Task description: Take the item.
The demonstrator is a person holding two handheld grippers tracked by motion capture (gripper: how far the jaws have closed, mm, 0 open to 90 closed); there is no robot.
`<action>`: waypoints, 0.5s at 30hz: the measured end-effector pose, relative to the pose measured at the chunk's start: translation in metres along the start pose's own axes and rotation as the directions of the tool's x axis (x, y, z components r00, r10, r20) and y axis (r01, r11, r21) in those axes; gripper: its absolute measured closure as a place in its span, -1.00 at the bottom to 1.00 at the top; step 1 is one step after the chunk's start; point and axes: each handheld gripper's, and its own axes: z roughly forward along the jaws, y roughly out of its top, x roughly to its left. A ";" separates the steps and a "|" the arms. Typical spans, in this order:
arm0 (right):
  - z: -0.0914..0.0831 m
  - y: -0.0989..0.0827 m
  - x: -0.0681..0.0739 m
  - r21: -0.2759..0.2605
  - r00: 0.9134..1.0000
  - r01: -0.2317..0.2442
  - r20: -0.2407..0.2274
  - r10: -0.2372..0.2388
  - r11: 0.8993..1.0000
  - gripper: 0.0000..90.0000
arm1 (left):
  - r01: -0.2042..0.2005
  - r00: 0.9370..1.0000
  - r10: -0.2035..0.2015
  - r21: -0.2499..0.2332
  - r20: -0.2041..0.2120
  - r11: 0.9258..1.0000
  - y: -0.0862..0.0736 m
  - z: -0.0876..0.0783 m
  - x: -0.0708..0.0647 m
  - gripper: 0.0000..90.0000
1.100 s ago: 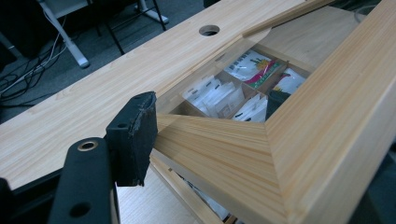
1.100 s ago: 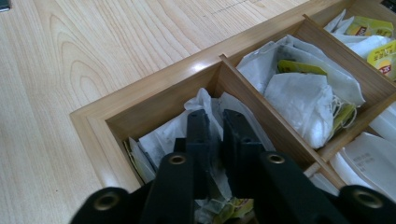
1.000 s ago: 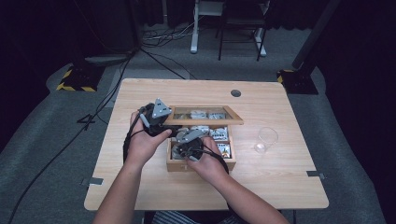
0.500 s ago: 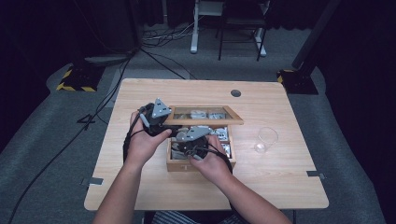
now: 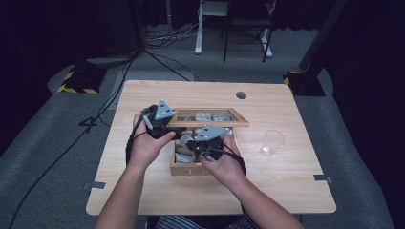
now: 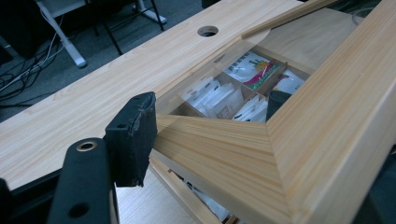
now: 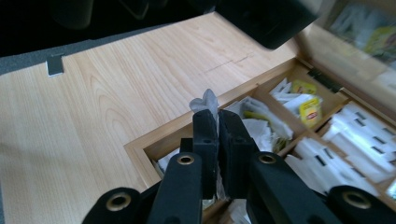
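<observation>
White paper tea sachet (image 7: pixel 205 103) was pinched in the right gripper's (image 7: pixel 217 122) closed jaws for lifting from the compartmented wooden box (image 5: pixel 191 168); its glass-paned lid (image 6: pixel 299 140) was clamped, propped open, by the left gripper (image 5: pixel 160 125).

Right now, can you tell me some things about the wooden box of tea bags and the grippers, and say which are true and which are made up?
1. The left gripper holds up the wooden box's glass-paned lid. True.
2. The right gripper has its jaws wide open. False: they are shut on a small white paper packet.
3. A clear plastic cup stands on the light wooden table, right of the wooden box. True.
4. The box is empty. False: its compartments hold tea bags.
</observation>
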 end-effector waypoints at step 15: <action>-0.049 -0.002 -0.010 -0.038 0.998 0.000 0.059 0.002 0.999 0.92 | -0.001 1.000 0.001 0.000 -0.004 1.000 0.000 0.000 0.000 -0.23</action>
